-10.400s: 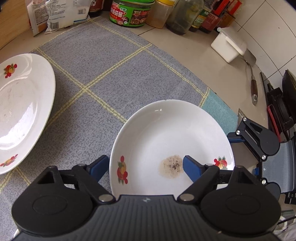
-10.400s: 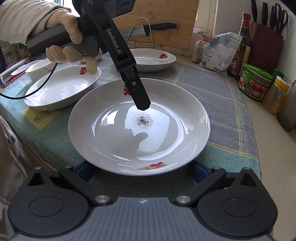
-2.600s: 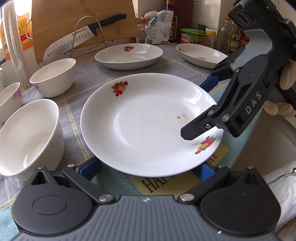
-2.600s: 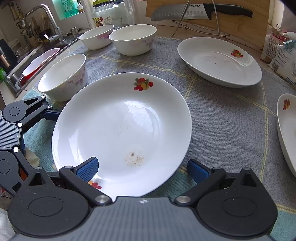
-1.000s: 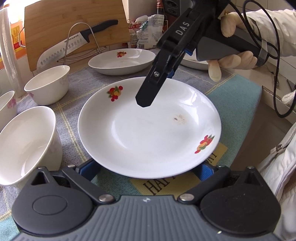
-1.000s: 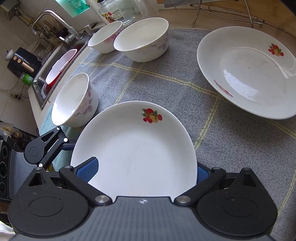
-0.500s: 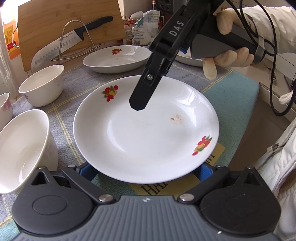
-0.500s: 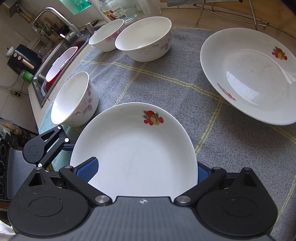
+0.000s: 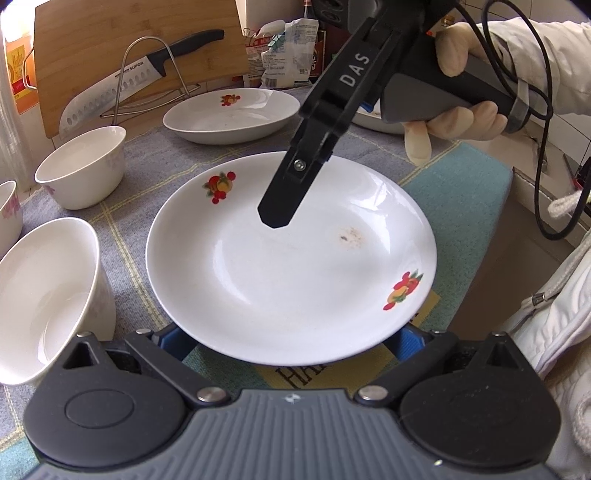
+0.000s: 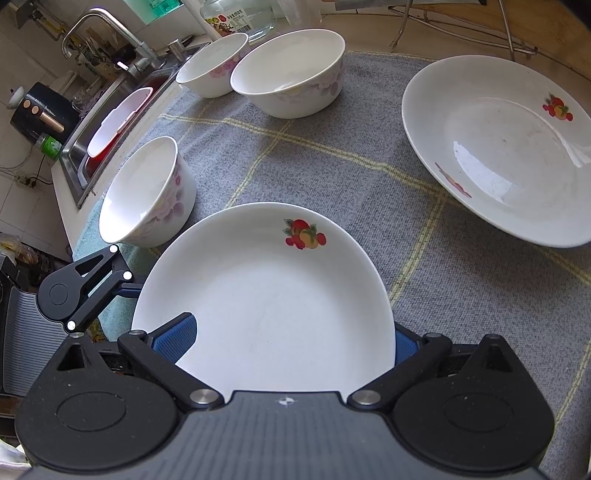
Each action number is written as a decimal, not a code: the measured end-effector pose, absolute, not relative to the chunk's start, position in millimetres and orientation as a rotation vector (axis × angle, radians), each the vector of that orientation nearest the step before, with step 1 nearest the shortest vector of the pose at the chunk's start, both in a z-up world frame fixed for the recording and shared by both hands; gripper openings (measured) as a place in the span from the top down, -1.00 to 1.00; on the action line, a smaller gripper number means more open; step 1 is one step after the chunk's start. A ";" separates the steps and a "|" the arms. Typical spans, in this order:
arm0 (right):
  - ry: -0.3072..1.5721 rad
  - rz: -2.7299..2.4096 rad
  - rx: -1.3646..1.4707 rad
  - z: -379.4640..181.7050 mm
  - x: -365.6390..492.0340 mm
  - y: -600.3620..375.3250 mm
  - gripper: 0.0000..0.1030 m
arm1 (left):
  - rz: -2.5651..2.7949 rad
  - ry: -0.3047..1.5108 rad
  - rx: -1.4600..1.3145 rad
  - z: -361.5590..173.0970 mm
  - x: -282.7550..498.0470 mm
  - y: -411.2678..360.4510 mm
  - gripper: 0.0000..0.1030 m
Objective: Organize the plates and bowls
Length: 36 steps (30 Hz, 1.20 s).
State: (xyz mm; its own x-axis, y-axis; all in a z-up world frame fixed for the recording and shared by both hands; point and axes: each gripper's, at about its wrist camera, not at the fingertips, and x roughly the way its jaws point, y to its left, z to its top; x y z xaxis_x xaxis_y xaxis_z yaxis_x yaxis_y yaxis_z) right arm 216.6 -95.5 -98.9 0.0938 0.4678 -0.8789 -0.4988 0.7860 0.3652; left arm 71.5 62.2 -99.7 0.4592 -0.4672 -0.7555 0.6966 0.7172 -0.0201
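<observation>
Nearest the left wrist camera, at 6 o'clock, the left gripper (image 9: 291,338) has its blue fingers spread wide, one at either side of the near rim of the fruit-print plate (image 9: 295,269); the rim hides the fingertips, so contact cannot be confirmed. That plate sits on the grey checked mat (image 9: 155,155), a brownish smudge right of its centre and fruit decals at its 11 and 4 o'clock. Above the plate's middle hangs the right gripper (image 9: 275,216), held by a gloved hand (image 9: 458,110) coming in from 1 o'clock; from this side its black fingers read as one bar, yet the right wrist view shows the blue pads (image 10: 175,341) well apart, flanking the same plate's near edge, with no clear touch. At 9 o'clock in the left view a white bowl (image 9: 40,299) stands just beside the plate; a second bowl (image 9: 83,166) lies further off at 10 o'clock, and the edge of a third shows at the left border. Beyond, at 12 o'clock, a second deep plate (image 9: 231,114) rests on the mat. Farthest back, a knife (image 9: 136,88) leans on a wire rack against a wooden cutting board (image 9: 110,33).
</observation>
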 end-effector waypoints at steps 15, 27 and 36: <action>1.245 0.725 -0.014 -79.0 210.3 -108.9 -1.00 | -0.746 0.822 0.316 -84.2 78.7 52.1 -0.97; 1.198 0.699 0.025 -62.7 206.6 -142.6 -1.00 | -0.777 0.821 0.324 -69.7 88.5 24.0 -0.97; 1.164 0.652 0.047 -53.3 201.8 -178.8 -1.00 | -0.820 0.801 0.358 -63.0 90.7 -5.1 -0.97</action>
